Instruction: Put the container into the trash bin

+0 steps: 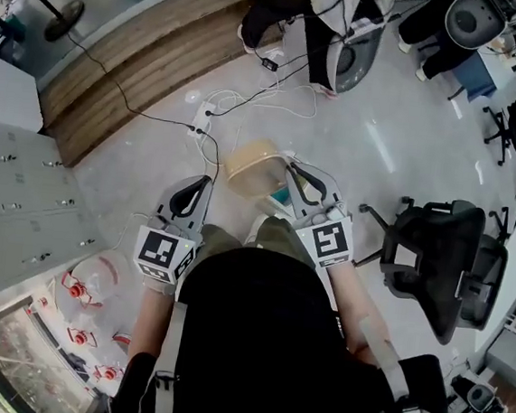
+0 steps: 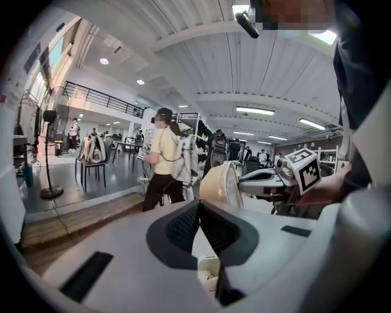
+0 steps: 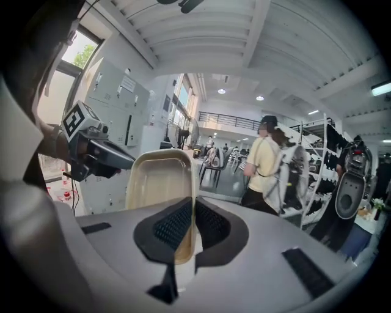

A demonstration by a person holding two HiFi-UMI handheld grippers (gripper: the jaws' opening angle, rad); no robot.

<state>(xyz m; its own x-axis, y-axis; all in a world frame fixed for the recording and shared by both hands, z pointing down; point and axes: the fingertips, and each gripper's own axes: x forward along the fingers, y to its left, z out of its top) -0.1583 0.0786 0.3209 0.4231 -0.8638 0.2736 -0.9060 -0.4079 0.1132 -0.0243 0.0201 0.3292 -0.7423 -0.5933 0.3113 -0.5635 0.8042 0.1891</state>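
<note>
A beige plastic container (image 1: 251, 167) hangs in the air in front of me, above the pale floor. My right gripper (image 1: 286, 167) is shut on its right rim. In the right gripper view the container (image 3: 160, 183) stands upright with its hollow side facing the camera, and the jaws (image 3: 194, 211) pinch its edge. My left gripper (image 1: 206, 183) is held to the left of the container, apart from it, shut with nothing in it. The left gripper view shows the container (image 2: 223, 183) edge-on beyond the closed jaws (image 2: 199, 205). No trash bin can be made out.
A black office chair (image 1: 443, 264) stands to the right. Grey lockers (image 1: 14, 196) line the left side, with red-and-clear items (image 1: 87, 284) on the floor below them. Cables and a power strip (image 1: 203, 114) lie ahead near a wooden step (image 1: 145, 54). A person (image 1: 295, 14) stands farther off.
</note>
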